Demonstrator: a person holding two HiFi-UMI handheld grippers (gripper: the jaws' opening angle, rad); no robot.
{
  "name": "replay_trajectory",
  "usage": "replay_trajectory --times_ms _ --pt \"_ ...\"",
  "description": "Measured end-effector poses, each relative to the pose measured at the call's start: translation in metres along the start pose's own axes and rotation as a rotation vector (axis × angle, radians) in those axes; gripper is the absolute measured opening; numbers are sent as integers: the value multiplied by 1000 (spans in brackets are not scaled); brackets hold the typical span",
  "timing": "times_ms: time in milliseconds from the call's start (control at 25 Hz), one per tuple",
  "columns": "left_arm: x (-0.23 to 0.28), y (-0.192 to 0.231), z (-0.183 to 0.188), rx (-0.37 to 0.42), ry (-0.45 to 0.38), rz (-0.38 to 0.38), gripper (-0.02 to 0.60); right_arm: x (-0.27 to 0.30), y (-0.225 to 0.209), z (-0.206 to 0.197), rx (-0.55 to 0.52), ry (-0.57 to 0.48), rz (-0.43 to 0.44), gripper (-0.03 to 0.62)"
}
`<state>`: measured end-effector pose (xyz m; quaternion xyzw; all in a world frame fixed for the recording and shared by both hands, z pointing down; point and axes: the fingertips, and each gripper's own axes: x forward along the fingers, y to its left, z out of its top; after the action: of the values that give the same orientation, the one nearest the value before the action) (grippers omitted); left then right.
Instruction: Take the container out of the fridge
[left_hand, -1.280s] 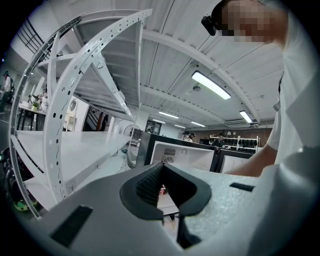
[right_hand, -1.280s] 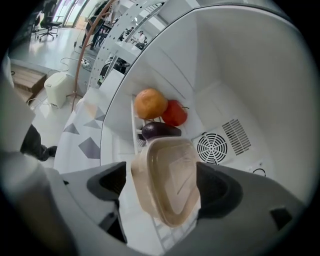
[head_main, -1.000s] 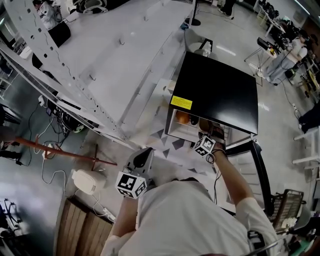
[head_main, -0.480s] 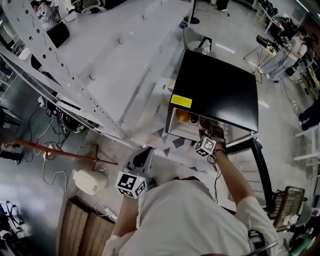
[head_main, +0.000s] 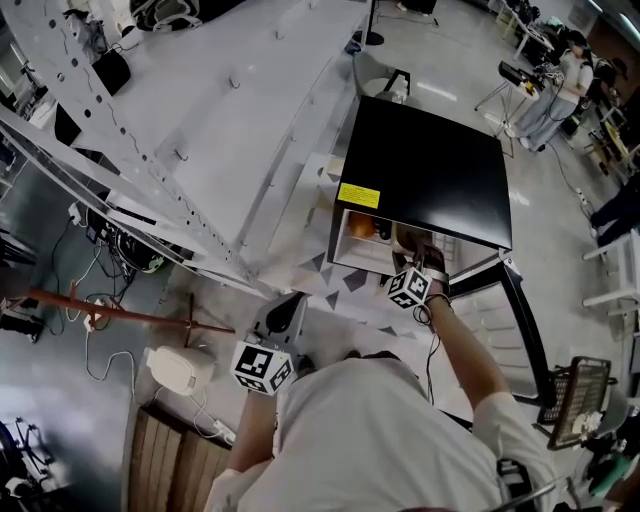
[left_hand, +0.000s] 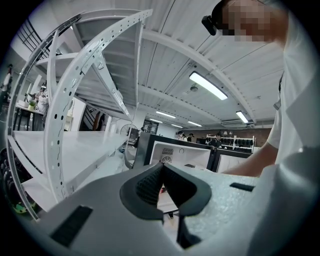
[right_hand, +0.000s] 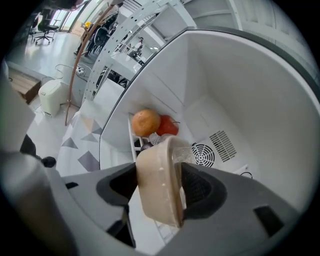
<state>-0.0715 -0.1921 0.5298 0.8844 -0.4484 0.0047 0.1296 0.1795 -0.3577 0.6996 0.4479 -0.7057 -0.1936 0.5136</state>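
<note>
The open fridge (head_main: 420, 170) is holding 1 orange (right_hand: 146, 122) and 1 red fruit (right_hand: 170, 126) at the back. The beige container (right_hand: 155, 170) is sitting clamped between the right gripper's (right_hand: 159, 186) jaws, which have just been closing, at the fridge's mouth. The right arm (head_main: 465, 350) is reaching forward, angling down; the left gripper (left_hand: 162, 176) is idling level, jaws together

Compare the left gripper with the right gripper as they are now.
The left gripper has its jaws shut together on nothing; the right gripper has just been closing its jaws, which now pinch the beige container. The left gripper hangs outside the fridge, in front of the person; the right gripper reaches into the open fridge. Both are the same grey two-jaw build.
</note>
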Motion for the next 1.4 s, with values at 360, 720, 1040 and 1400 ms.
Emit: replay_trajectory --times_ms 360,720,1040,1400 --pt "-9 0 -1 0 3 -53 5 -27 2 10 52 6 -12 273" --pt "-12 3 -9 -10 27 -134 5 -63 -2 25 312 -14 13 270" --pt "-3 -9 -11 10 67 -262 5 -120 -10 40 538 -93 -2 267" --pt "5 -35 -16 29 103 -417 5 -186 -15 34 795 -138 -29 265"
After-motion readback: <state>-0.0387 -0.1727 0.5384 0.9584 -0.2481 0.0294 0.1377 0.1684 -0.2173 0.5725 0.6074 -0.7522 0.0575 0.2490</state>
